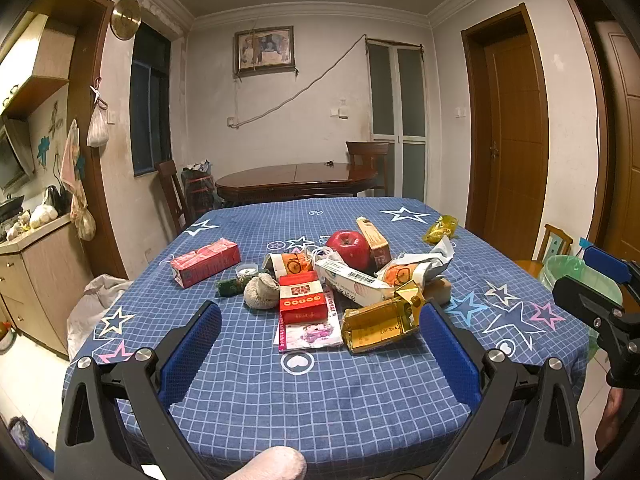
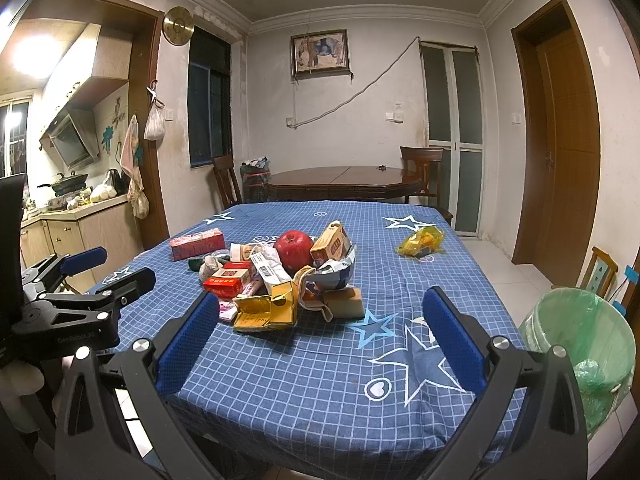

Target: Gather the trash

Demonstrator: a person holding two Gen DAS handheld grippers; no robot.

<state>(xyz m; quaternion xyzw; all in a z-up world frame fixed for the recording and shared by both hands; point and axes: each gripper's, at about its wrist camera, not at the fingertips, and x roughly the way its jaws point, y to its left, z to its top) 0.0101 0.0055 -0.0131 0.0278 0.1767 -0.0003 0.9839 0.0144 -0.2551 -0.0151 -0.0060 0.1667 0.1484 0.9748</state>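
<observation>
Blue star-cloth counter (image 1: pixel 320 392), trash pile (image 1: pixel 340 288) centre frame; my left tool (image 1: pixel 320 340) and right tool (image 2: pixel 320 332) both apart, empty, lined bin (image 2: pixel 580 344) lower right for drops.

Dim warm indoor light, kitchen lamp glare (image 2: pixel 34 54), fisheye-bent vignetted edges.

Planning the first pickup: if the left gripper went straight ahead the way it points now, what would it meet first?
Probably the pink booklet at the near edge of the pile, then the red box lying on it. The left gripper is open above bare tablecloth; depth is hard to judge.
</observation>
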